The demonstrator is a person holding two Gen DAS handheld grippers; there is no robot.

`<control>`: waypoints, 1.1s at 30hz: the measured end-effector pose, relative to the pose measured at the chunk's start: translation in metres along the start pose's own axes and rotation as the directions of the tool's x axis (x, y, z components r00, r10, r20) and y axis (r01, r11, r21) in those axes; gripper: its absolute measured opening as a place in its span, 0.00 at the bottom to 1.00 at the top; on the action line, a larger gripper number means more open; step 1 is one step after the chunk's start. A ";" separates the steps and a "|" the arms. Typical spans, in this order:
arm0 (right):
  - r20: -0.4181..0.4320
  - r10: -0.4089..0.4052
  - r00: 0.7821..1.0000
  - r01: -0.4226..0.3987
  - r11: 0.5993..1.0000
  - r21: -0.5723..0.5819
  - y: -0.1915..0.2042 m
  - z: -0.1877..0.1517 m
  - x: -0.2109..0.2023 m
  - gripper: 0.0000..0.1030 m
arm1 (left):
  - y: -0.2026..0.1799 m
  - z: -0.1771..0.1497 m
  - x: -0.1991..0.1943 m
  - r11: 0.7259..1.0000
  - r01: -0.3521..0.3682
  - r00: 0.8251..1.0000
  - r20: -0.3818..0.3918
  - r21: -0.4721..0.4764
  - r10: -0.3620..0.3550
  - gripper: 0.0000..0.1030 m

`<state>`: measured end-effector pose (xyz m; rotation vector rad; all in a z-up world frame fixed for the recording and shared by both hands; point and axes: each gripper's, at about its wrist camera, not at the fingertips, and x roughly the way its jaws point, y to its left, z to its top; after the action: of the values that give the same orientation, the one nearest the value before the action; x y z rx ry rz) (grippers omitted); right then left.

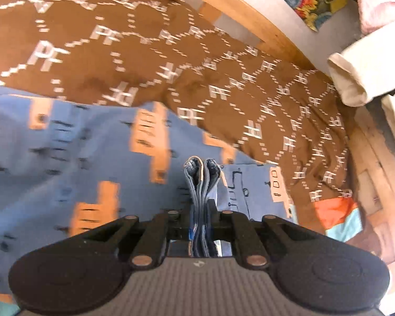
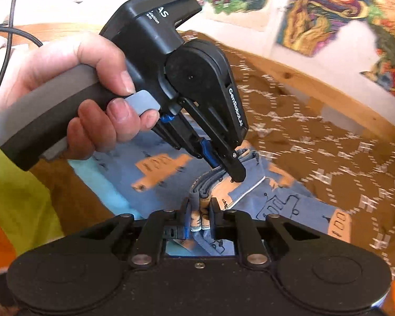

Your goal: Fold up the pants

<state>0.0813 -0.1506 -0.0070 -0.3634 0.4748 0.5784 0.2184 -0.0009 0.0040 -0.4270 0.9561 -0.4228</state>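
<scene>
Cloth fills both of my claws. My left claw [image 1: 201, 166] is pinched nearly shut on a bunched edge of the pants [image 1: 65, 158], layers of blue fabric stacked between the pads. My right claw [image 2: 200, 210] is likewise clamped on the same gathered edge, and in its view the left claw [image 2: 233, 172] grips just beyond it toward twelve o'clock, so the two holds sit close together on one edge. From my left claw the pants spread out toward nine and ten o'clock across the brown bedspread [image 1: 144, 52]; their long axis seems to run that way. The wooden bed frame [image 1: 250, 18] lies well apart at one o'clock. I judge the fold must carry this edge over the spread cloth.
</scene>
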 end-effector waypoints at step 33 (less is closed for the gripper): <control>-0.102 -0.434 0.895 0.429 0.901 -0.062 -0.156 -0.023 0.063 0.91 | 0.000 -0.025 0.005 0.859 -0.500 0.849 0.256 0.110 0.461 0.79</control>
<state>0.2126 -0.2556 -0.0289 -0.5238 0.4740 0.1327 0.2004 -0.0074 -0.0124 -0.0600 0.7657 0.0070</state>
